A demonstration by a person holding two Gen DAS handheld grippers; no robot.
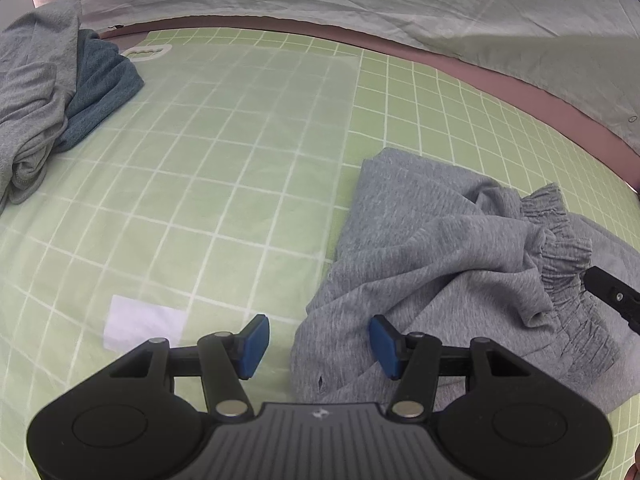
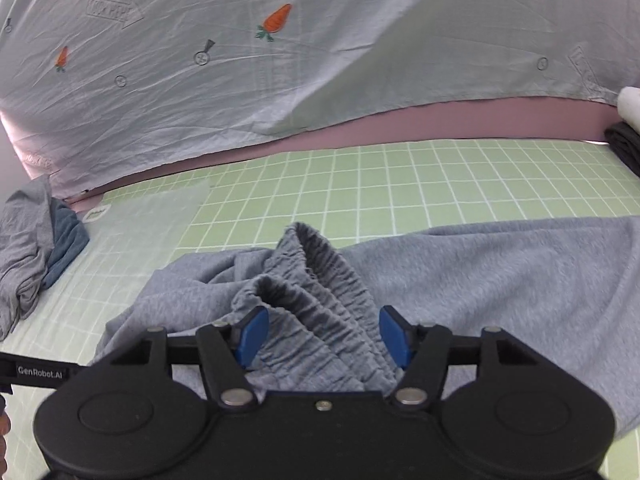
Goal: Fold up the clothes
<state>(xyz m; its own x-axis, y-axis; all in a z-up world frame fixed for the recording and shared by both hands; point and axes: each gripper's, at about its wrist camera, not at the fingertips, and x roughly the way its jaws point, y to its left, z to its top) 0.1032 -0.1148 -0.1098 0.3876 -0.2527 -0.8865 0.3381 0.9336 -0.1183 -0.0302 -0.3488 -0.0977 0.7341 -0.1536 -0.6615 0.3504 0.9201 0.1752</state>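
Note:
A pair of light grey sweatpants [image 1: 448, 256] lies crumpled on the green checked sheet [image 1: 224, 184], its gathered elastic waistband [image 1: 560, 248] bunched at the right. My left gripper [image 1: 318, 346] is open and empty, hovering just over the garment's left edge. In the right wrist view the same sweatpants [image 2: 500, 272] spread to the right, with the waistband [image 2: 316, 280] rising in front. My right gripper [image 2: 324, 336] is open, its blue pads [image 2: 252, 334] on either side of the waistband folds without pinching them. The right gripper's tip also shows in the left wrist view [image 1: 612, 296].
A heap of grey and blue clothes [image 1: 52, 92] lies at the far left, also in the right wrist view [image 2: 36, 248]. A translucent plastic bag [image 1: 256, 120] lies flat on the sheet. A pale carrot-print quilt [image 2: 280, 48] is bunched along the back. Dark cloth [image 2: 624, 144] sits at far right.

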